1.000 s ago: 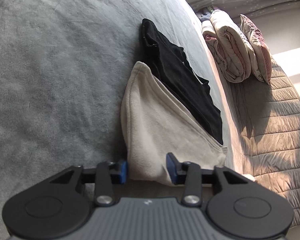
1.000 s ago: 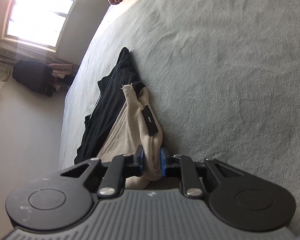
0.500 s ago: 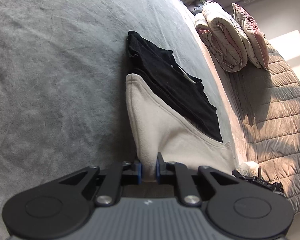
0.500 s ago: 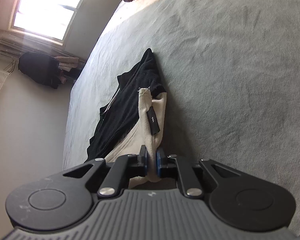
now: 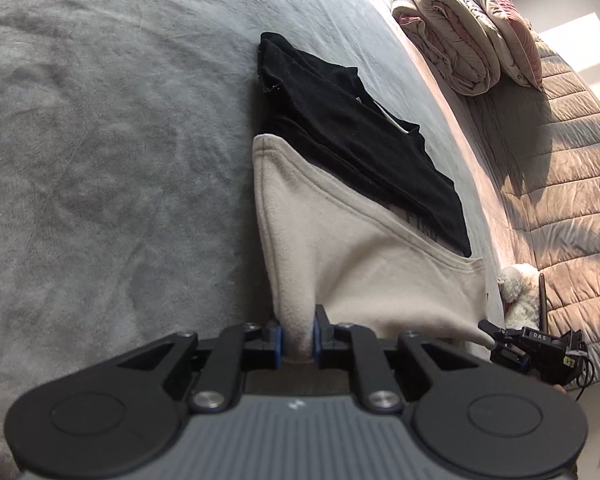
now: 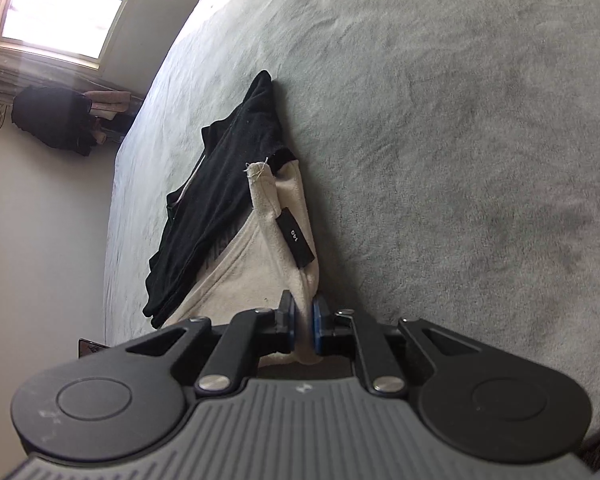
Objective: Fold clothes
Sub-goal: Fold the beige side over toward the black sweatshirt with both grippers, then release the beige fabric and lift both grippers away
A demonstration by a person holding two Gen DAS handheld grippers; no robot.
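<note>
Cream fleece garment (image 5: pixel 340 256) w/ stitched hem – lifted at two corners, pulled taut, far end still lying on the grey bed cover. Small black label (image 6: pixel 297 243) sewn near one edge. Black garment (image 5: pixel 352 136) lies crumpled on top of its far part – partly folded, resting on the cover.

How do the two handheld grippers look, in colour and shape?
The two look alike. The left gripper has a grey ribbed body, black rounded side plates with a raised disc on each, black link arms with silver bolts, and blue pads on its fingertips. The right gripper matches it, but its left side plate shows pale scuff marks. No cables or sleeves are visible.
</note>
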